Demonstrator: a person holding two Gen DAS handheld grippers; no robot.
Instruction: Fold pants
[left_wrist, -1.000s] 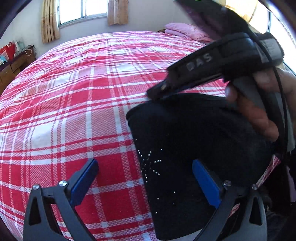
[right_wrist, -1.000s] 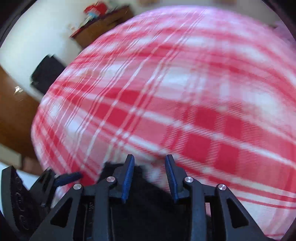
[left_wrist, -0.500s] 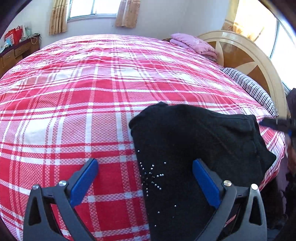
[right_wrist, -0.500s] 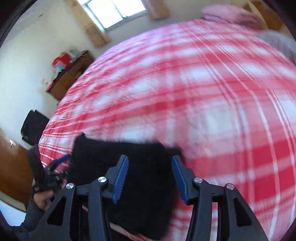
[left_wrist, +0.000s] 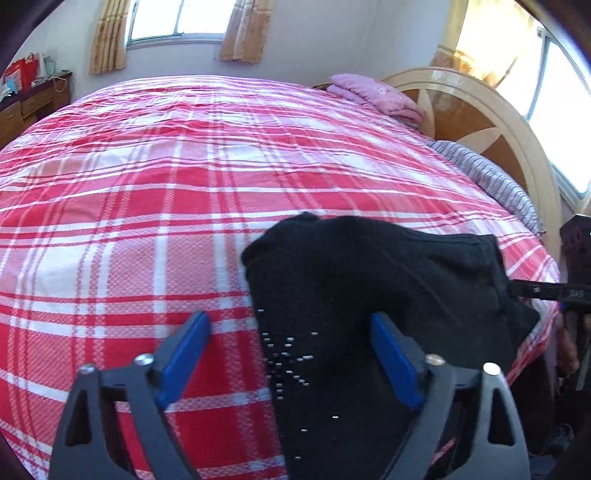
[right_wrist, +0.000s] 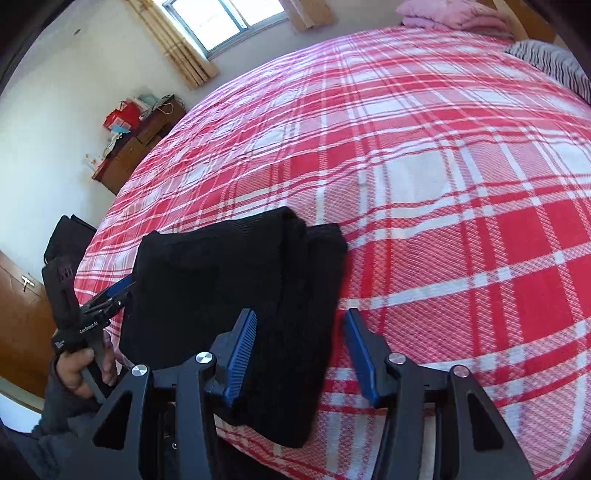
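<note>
Plainly, found the black pants (left_wrist: 369, 288) folded into a thick bundle on the red plaid bedspread (left_wrist: 129, 221), at the bed's near edge, right under both claws. Held the left gripper (left_wrist: 288, 319) above the bundle's studded corner, jaws closing yet wide, blue pads (left_wrist: 184, 350) clear of the cloth; right finger over black fabric, left finger over bare plaid, the bundle's side edge between them. Saw nothing pinched there. Held the right gripper (right_wrist: 301, 313) partly spread over the opposite end, left finger above the pants, right finger above the bedspread, pads pressing on nothing. Could not count the layers in the fold, black on black. Lost the nearest part of the pants behind the fingers and the bottom rim in both views. Caught only a thin sliver of the right tool at the far right of the left wrist view, too little to read its jaws from there. Spotted a hand (right_wrist: 81, 365) in a dark sleeve around the left tool's handle, low and left of the right claw. Made out a headboard (left_wrist: 480, 122) and pink bedding (left_wrist: 373, 96) far ahead, warped by the lens.
</note>
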